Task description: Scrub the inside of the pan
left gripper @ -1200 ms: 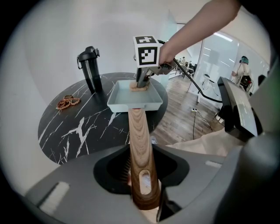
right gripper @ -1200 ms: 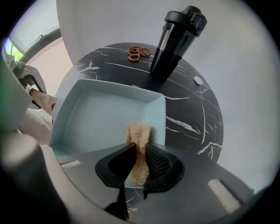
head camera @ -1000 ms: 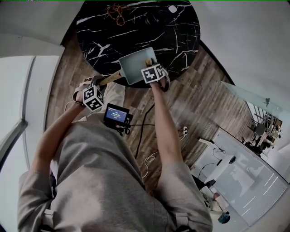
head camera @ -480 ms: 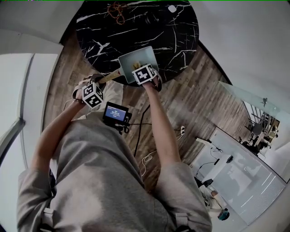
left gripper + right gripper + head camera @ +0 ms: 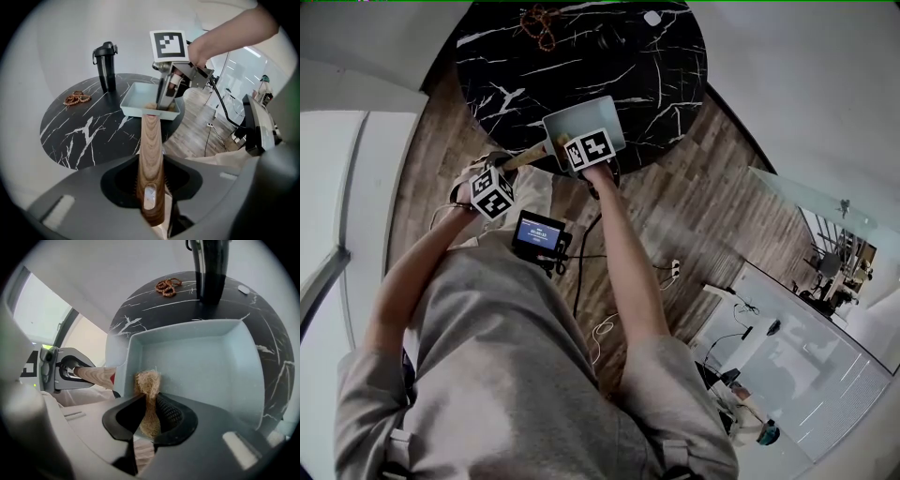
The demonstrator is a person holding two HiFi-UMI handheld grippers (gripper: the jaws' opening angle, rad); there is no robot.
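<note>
Wooden pan handle (image 5: 151,140) toward left gripper (image 5: 149,185)

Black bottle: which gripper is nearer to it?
Right. The right gripper holds the scrubber in the pan in front of the bottle; the left gripper grips the handle beyond the table edge.

The right gripper (image 5: 149,403) pinches a tan, fibrous scrubber (image 5: 147,383) between its jaws. The tuft presses into the near-left corner of the pale square pan (image 5: 201,362). The pan's wooden handle (image 5: 96,376) runs left into the left gripper (image 5: 69,370). Beyond, on the black marble table (image 5: 274,352), are a dark bottle (image 5: 211,273) and a string of beads (image 5: 168,286).
</note>
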